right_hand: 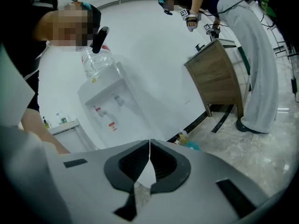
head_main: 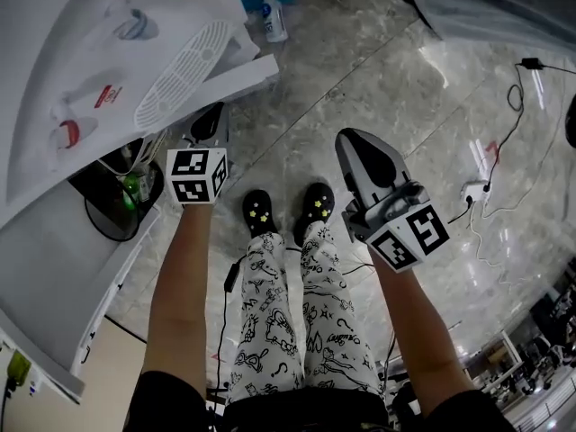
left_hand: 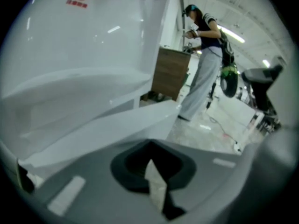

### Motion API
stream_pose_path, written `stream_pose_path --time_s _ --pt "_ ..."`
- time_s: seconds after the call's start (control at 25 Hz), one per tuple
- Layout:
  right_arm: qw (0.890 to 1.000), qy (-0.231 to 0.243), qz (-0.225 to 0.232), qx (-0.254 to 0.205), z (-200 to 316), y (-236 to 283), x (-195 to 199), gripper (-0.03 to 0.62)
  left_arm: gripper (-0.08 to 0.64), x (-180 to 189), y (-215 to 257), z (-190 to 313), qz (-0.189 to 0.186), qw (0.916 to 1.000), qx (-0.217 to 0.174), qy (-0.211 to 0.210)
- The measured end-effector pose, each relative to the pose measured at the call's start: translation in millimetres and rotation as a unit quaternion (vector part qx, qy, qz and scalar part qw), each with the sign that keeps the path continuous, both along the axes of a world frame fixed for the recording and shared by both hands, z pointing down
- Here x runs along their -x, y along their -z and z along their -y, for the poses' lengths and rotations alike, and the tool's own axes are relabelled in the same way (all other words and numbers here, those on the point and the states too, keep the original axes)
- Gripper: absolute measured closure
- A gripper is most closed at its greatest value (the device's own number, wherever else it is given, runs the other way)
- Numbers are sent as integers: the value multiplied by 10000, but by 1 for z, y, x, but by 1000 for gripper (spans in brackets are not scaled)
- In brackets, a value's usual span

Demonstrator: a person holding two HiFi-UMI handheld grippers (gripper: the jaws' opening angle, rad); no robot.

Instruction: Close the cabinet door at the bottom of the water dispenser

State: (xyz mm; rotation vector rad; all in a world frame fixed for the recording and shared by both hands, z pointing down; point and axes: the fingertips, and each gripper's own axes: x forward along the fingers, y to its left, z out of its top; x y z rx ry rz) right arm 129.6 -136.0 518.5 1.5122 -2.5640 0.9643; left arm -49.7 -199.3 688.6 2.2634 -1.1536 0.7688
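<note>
The white water dispenser [head_main: 81, 52] fills the top left of the head view, taps and drip grid facing me. Below it the dark cabinet opening [head_main: 112, 201] shows, and the pale cabinet door [head_main: 54, 277] stands swung open toward the lower left. My left gripper [head_main: 209, 120] is shut and empty, its tip just under the dispenser's front ledge, right of the open door. In the left gripper view the shut gripper [left_hand: 150, 146] points at a white slab [left_hand: 117, 122] close ahead. My right gripper [head_main: 353, 142] hangs shut and empty over the floor; its own view shows its tip [right_hand: 149, 141] facing the dispenser [right_hand: 110, 111].
My feet in black shoes [head_main: 288, 210] stand between the grippers. A small bottle [head_main: 274, 16] sits on the floor by the dispenser. Cables and a power strip [head_main: 474, 192] lie to the right. A wooden cabinet [right_hand: 219, 78] and a standing person [left_hand: 205, 64] are beyond.
</note>
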Motion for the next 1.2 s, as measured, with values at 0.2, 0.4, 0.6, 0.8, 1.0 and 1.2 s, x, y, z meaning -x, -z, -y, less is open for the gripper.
stream_pose_path --time_s 0.2,0.4,0.6,0.8,1.0,1.2 --pt "9999 -143 81 -41 8 5 -11 575 560 3 -1 27 80 9995 -122 265" --pt "9999 -116 48 -32 14 6 -10 575 560 13 -6 39 18 9979 -7 649" --pt "9999 -100 83 -50 17 11 -7 575 560 28 -6 43 78 9963 8 856" --pt "9998 -170 43 -102 15 15 -11 575 560 29 0 43 87 9968 -94 788" --pt "9996 -197 98 -185 11 29 -10 575 560 7 26 28 -79 9978 -323 570" --pt "9994 6 109 -340 5 47 6 575 560 -23 81 -7 -463 9964 -708 106"
